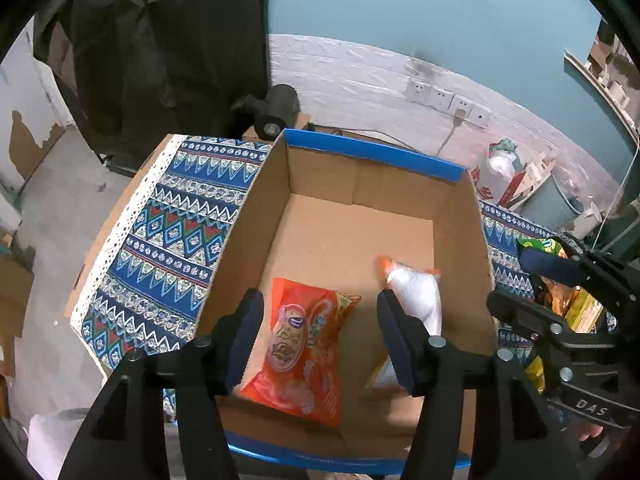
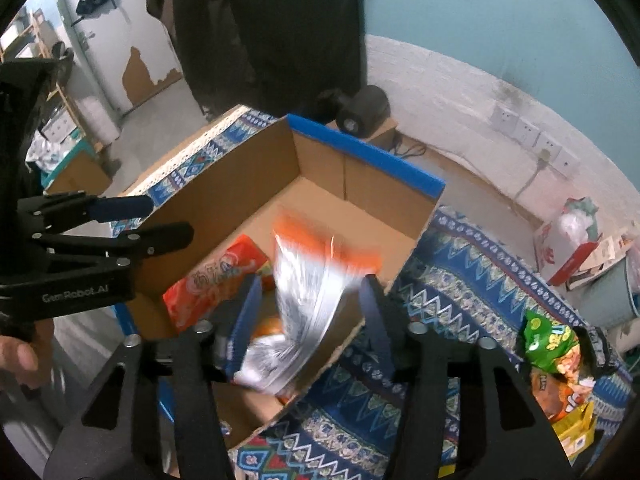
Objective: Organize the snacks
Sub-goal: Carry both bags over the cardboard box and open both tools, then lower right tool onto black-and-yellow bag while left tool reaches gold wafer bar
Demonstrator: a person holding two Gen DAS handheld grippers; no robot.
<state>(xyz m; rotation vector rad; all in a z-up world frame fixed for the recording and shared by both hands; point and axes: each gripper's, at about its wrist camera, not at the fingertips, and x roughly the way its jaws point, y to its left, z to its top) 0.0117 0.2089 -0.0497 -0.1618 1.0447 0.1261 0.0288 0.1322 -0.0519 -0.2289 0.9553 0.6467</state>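
Both grippers, left (image 1: 320,320) and right (image 2: 310,304), hang wide and empty over the box (image 1: 460,240). An orange bag (image 1: 304,352) and a blurred white bag (image 2: 304,300) are inside.

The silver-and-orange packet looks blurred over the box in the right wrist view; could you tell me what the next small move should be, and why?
Probably swing the right gripper toward the green snack bag still on the patterned cloth. Its jaws stand open, and the silver-and-orange packet appears released, motion-blurred inside the cardboard box beside the orange snack bag. More bags wait outside the box.
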